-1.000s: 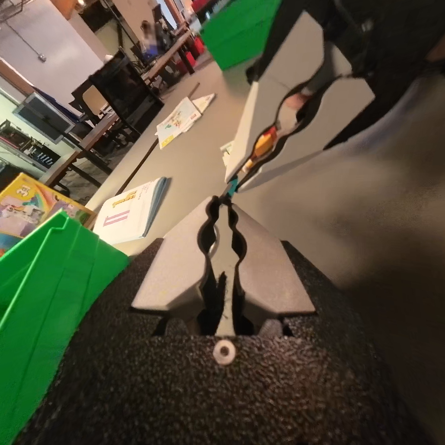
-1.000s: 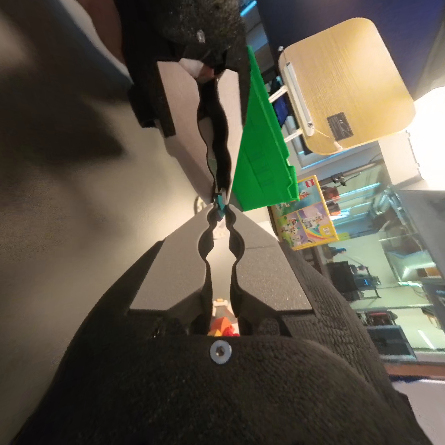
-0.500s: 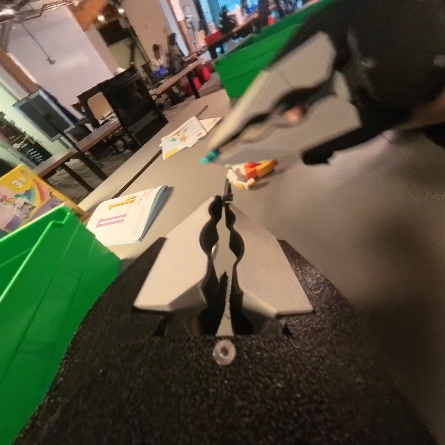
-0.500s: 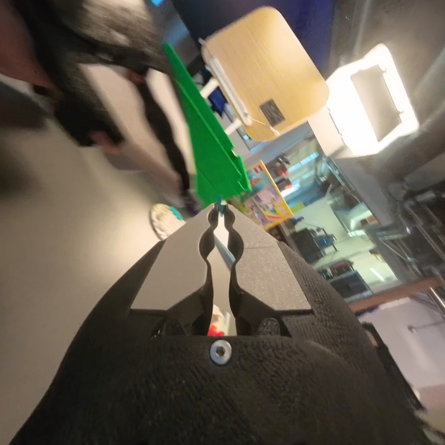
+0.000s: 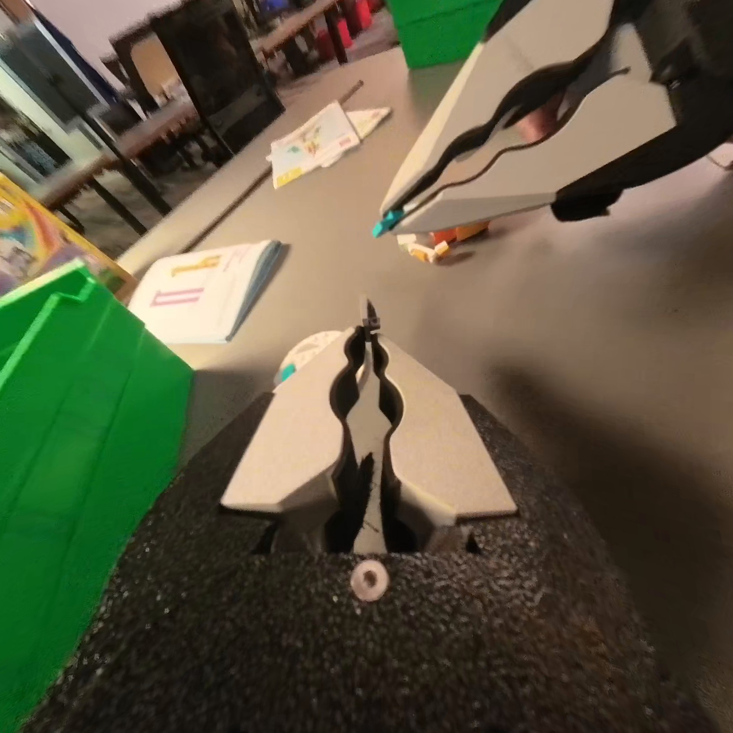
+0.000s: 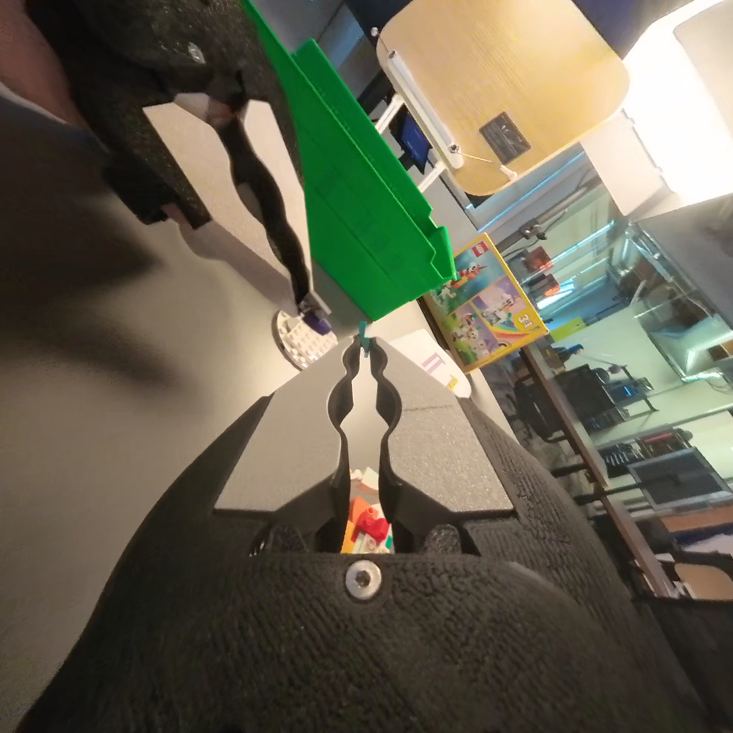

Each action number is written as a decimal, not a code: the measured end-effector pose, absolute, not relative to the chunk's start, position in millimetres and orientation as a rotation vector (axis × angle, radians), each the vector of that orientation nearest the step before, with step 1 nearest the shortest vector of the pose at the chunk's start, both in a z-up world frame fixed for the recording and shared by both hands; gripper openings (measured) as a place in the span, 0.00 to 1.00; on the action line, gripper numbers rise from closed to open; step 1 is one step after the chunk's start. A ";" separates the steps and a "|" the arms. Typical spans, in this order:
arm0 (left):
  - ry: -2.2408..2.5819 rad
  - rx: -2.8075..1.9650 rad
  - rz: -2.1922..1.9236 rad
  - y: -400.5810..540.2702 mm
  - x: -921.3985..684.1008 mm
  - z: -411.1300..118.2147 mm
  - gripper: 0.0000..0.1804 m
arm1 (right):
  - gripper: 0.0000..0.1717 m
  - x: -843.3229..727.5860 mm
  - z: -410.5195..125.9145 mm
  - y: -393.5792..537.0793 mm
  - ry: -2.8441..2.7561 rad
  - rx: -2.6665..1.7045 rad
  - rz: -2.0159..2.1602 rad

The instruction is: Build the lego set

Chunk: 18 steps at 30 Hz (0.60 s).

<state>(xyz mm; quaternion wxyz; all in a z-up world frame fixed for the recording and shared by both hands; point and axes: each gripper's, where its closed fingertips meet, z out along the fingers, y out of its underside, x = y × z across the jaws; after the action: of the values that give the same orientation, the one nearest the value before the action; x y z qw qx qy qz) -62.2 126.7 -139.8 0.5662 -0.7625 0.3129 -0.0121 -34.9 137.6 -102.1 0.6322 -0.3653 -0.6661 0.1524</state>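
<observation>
My left gripper (image 5: 371, 335) is shut on a small dark purple piece (image 5: 371, 317). It holds the piece just above a white round studded plate (image 5: 307, 351) on the grey table (image 5: 515, 317). The right wrist view shows the same purple piece (image 6: 317, 322) at the left gripper's tips, over the plate (image 6: 305, 345). My right gripper (image 6: 363, 349) is shut on a small teal piece (image 6: 363, 337). In the left wrist view the right gripper (image 5: 390, 220) hangs above the table at upper right, with the teal piece (image 5: 384, 225) sticking out of its tips.
A small orange, white and red brick model (image 5: 440, 244) lies under the right gripper. A green bin (image 5: 79, 396) stands at the left, another (image 5: 436, 27) at the far end. A booklet (image 5: 206, 293), leaflets (image 5: 317, 146) and a toy box (image 6: 484, 305) are nearby. Some 5 centimetres of space lies between my two pairs of fingers.
A second ago the two grippers' tips met at the teal piece. They have since drawn apart: the right kept the teal piece, and the left came down over the white plate with the purple piece.
</observation>
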 end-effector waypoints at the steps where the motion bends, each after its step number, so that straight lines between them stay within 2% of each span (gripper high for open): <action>1: 0.745 -1.853 -0.079 125.3 -60.7 -147.0 0.00 | 0.01 -34.4 -101.8 138.9 -1.522 -0.831 0.339; 5: 0.654 -2.097 -0.339 119.3 -54.8 -167.2 0.01 | 0.01 -33.2 -102.2 137.1 -1.542 -0.718 0.264; 9: 0.539 -2.192 -0.549 116.7 -52.3 -170.1 0.20 | 0.01 -33.9 -103.9 127.8 -1.568 -0.590 0.205; 11: 0.494 -2.099 -0.691 115.1 -45.7 -151.6 0.30 | 0.01 -33.6 -101.3 121.7 -1.566 -0.542 0.203; 15: 0.361 -1.762 -1.073 108.3 -32.1 -87.7 0.20 | 0.01 -32.8 -93.2 109.1 -1.547 -0.471 0.225; 18: 0.409 -1.771 -0.970 109.8 -34.7 -90.9 0.12 | 0.01 -33.3 -92.2 102.7 -1.552 -0.434 0.214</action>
<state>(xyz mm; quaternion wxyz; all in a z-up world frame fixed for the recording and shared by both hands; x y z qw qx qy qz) -34.7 109.8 -90.9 0.5146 -0.7371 0.1702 -0.4036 -33.3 102.7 -92.2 0.6875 -0.1938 -0.6933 0.0956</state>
